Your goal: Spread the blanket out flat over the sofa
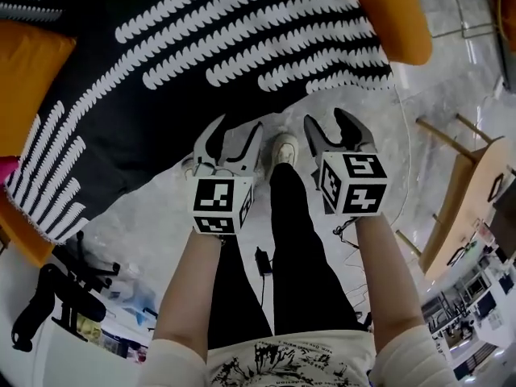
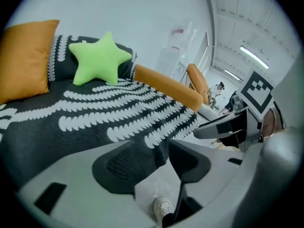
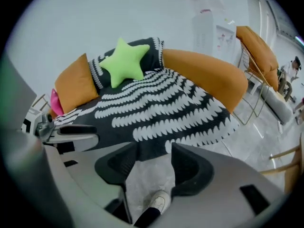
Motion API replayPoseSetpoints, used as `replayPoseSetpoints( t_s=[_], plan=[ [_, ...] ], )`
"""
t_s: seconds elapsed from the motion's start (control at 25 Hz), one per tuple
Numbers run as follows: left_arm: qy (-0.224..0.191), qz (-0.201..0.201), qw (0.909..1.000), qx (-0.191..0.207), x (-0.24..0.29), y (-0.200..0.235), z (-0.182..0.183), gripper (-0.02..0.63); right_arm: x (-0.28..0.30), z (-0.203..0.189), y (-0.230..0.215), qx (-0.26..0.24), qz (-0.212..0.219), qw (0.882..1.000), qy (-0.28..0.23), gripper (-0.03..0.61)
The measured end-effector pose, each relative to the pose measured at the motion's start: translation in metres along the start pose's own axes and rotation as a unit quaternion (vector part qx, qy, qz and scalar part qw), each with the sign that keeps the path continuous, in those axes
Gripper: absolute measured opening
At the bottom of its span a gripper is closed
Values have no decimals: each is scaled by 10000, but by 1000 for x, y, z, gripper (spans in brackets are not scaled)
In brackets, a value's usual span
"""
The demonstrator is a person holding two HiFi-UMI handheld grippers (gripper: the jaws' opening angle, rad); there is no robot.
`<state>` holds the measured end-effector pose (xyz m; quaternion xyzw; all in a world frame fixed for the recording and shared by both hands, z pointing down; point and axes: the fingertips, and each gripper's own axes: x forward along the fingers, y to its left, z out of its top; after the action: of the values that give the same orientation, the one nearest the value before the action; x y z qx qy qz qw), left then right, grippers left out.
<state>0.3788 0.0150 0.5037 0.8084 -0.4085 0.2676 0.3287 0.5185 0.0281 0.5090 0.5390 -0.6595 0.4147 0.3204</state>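
Over the orange sofa (image 1: 389, 16) the black-and-white blanket (image 1: 201, 71) lies spread, its front edge hanging toward the floor, while the left tongs (image 1: 234, 145) and right tongs (image 1: 337, 135) stand apart and empty, so the nearby shoe (image 1: 284, 147) could step on that edge and tug it crooked.

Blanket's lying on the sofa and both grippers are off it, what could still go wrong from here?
The front edge of the blanket hangs toward the floor near the shoe; a step could catch it and drag it.
The green star pillow sits on the blanket, so any re-tug may topple it.
The left gripper and right gripper are open and empty; nothing holds the overhang.
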Motion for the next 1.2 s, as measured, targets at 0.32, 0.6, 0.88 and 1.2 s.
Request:
replayPoseSetpoints(
  t_s=[0.32,0.6,0.88,1.2],
  plan=[
    [-556,474,9972,123,-92,84,36,14,-4,55,114,-510,442,9960,-578,12],
    [-1090,358,9932,-181,-215,125,79,14,-71,110,244,-1384,991,9793,-1094,11],
    [-1684,408,9849,-59,-357,167,146,14,-152,157,365,-2192,1219,9529,-1703,11],
    [-2557,826,9631,165,-498,192,218,14,-255,219,454,-2396,1434,9273,-2493,11]
  ],
)
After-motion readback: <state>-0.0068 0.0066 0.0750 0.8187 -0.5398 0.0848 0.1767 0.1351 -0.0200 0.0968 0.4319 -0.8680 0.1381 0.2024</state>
